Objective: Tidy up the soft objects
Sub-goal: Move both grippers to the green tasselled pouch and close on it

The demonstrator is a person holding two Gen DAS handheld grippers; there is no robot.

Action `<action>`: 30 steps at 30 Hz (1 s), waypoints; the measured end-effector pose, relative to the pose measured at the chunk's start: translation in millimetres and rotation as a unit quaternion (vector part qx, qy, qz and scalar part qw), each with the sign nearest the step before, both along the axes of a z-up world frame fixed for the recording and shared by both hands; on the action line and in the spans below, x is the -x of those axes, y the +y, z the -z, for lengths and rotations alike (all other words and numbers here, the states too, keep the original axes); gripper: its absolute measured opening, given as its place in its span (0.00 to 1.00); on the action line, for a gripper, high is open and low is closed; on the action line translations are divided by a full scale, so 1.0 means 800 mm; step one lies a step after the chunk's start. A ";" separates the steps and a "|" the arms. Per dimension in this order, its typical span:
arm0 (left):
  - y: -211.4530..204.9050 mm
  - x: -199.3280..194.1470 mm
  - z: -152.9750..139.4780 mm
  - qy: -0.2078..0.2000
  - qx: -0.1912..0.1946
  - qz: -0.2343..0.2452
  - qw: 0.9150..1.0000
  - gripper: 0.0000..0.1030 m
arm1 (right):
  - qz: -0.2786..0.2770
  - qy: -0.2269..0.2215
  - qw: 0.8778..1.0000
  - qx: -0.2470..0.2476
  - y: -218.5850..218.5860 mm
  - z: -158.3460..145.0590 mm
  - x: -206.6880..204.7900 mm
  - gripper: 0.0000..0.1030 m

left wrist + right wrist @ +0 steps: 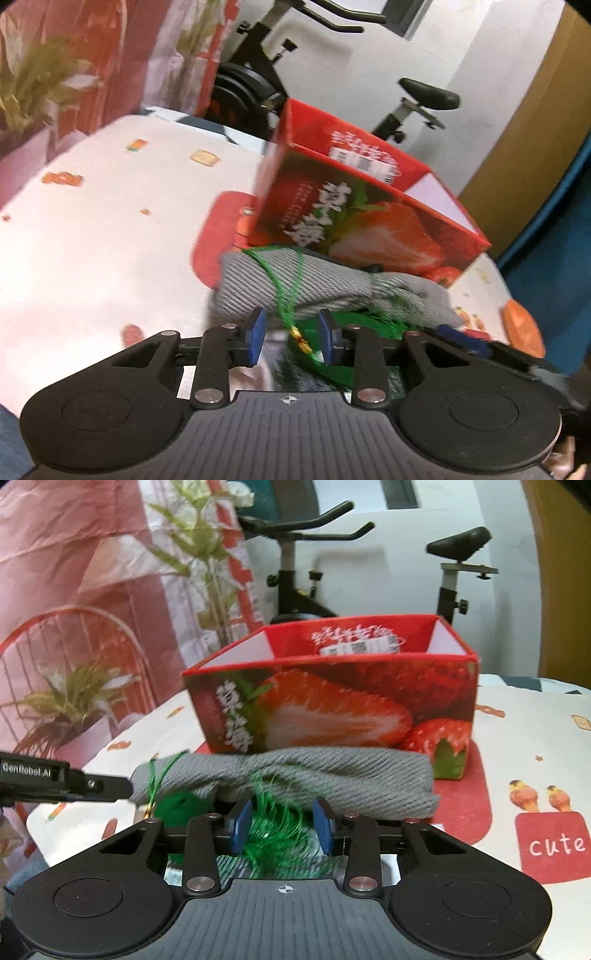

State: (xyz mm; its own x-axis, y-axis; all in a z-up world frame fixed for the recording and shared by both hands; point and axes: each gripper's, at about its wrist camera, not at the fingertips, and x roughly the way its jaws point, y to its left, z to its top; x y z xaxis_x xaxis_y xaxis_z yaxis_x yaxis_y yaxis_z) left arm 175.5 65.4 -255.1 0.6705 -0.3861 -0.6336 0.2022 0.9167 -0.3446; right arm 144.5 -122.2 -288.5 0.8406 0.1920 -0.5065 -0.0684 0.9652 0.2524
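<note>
A grey knitted cloth [295, 284] lies folded on the table in front of a red strawberry box [354, 218] with an open top. Green mesh netting [291, 288] is draped over and under the cloth. My left gripper [291, 336] is open, its blue pads on either side of the netting at the cloth's near edge. In the right wrist view the cloth [295, 775] lies across the front of the box [332, 698]. My right gripper [282, 823] is open with green netting [273, 827] between its pads. The left gripper's body [55, 779] enters from the left.
The table [92, 240] has a white cloth with small printed pictures and a red mat [465, 808] under the box. An exercise bike [295, 572] stands behind the table. Pink curtains and dried plants [74, 701] are at the left. A brown door [517, 129] is at the right.
</note>
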 end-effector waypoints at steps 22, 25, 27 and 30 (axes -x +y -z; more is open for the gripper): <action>-0.007 0.002 0.027 0.001 0.048 0.013 0.999 0.38 | -0.076 0.037 0.996 0.023 0.038 0.018 -0.004 0.42; -0.012 0.001 0.030 -0.003 0.055 0.023 0.998 0.41 | -0.081 0.030 0.996 0.034 0.038 0.018 -0.004 0.42; -0.014 -0.005 0.031 -0.005 0.057 0.028 0.998 0.43 | -0.082 0.032 0.996 0.033 0.038 0.019 -0.005 0.42; -0.012 -0.012 0.033 -0.002 0.068 0.023 0.997 0.43 | -0.089 0.032 0.995 0.035 0.040 0.019 -0.006 0.42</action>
State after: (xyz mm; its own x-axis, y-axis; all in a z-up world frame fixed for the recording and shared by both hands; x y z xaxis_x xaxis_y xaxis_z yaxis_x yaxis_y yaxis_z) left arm 185.1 55.6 -281.6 0.6520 -0.4989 -0.5709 0.2450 0.8513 -0.4640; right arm 149.3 -90.3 -303.9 0.7615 0.2980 -0.5756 -0.2260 0.9544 0.1951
